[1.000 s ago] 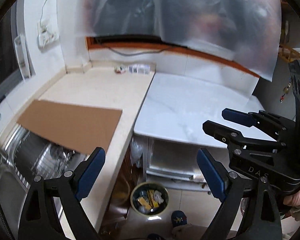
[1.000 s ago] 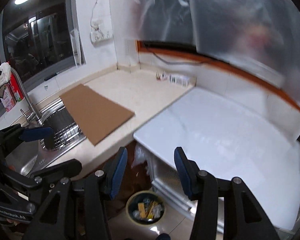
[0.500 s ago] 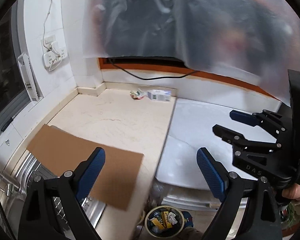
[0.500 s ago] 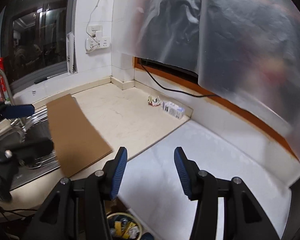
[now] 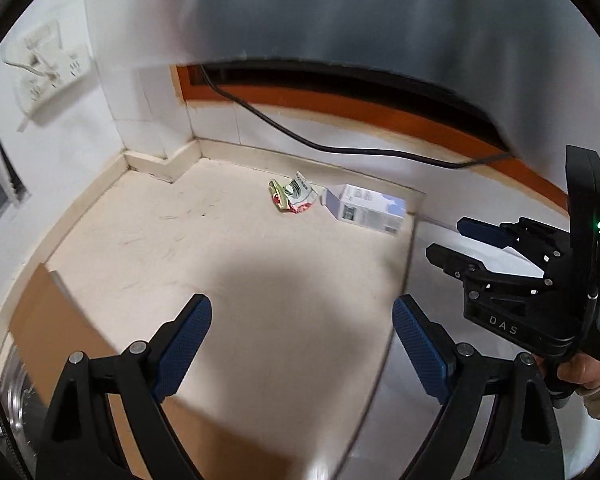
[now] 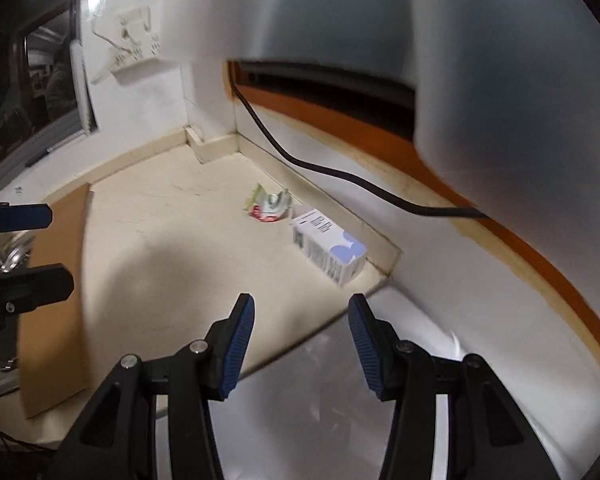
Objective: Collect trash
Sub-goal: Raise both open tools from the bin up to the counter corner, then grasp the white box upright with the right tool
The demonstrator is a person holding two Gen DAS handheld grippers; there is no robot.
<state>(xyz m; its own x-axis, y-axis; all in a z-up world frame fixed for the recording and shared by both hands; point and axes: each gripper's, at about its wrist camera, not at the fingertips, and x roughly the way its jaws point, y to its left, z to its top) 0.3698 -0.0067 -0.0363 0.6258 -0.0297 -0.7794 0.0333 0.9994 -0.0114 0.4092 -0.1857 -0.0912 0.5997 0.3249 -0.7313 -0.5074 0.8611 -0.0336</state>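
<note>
1. Trash, two pcs: crumpled wrapper and small white carton, both lying on beige counter, close to back wall.
2. Wrapper: green, white & red, crushed, just left of carton; whether touching or a hair apart, can't tell.
3. Carton: on its side, long face up, blue blobs on one end, near counter's right corner where lower white slab begins. Print too blurry to read.
4. Left gripper: jaws wide apart, blue pads empty, above counter, well short of carton and pointing toward it.
5. Right gripper: jaws apart too, narrower gap, nothing between pads; over counter/slab edge, carton just ahead and slightly right of gap.
6. Right gripper also seen from left cam, right of carton, held by a hand w/ pale sleeve; green light lit on its body.
7. Brown cardboard sheet flat on counter, well left of carton, partly over metal sink rack.
8. Black cable runs along wall behind carton, under orange-brown window frame.
9. Wall sockets up on tile, far left of carton.
</note>
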